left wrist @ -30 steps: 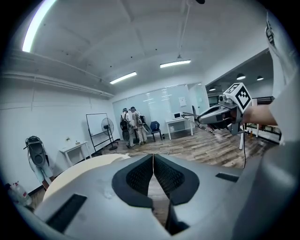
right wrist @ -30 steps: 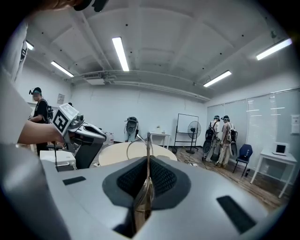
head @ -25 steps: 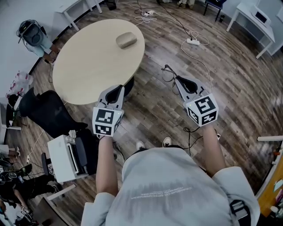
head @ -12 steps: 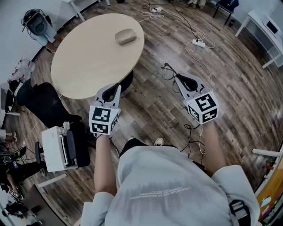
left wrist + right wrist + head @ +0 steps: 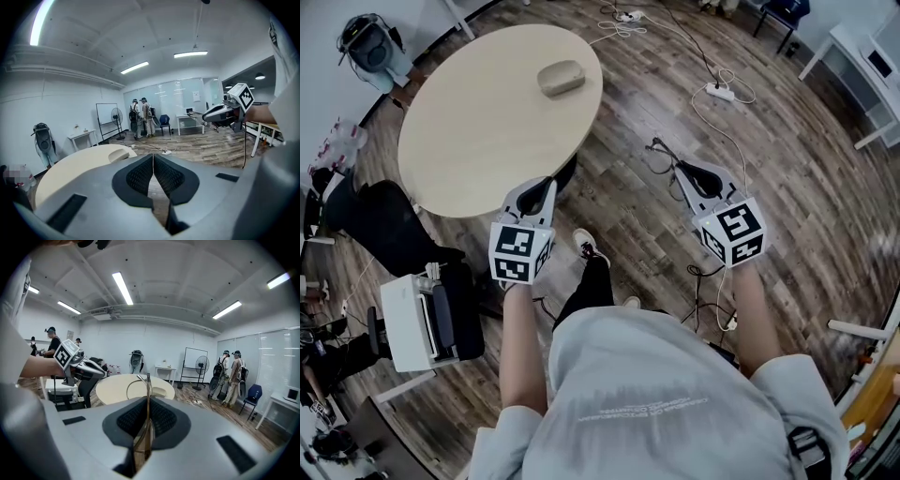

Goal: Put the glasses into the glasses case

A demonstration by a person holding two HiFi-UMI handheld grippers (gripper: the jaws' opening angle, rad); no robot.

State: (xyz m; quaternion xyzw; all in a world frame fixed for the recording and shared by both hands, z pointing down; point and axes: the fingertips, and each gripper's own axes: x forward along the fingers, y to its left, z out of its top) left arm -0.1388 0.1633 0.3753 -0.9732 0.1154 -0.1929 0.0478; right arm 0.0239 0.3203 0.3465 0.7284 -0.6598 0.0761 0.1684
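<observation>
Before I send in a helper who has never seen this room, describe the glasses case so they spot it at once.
Find the round pale wooden table at the head view's upper left. Near its far edge lies the glasses case, a small closed tan pod with rounded corners. It is the only thing on the tabletop.

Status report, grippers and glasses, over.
Left gripper shut, empty. Right gripper shut on glasses. Glasses case on round table, untouched. Nothing else on it.
</observation>
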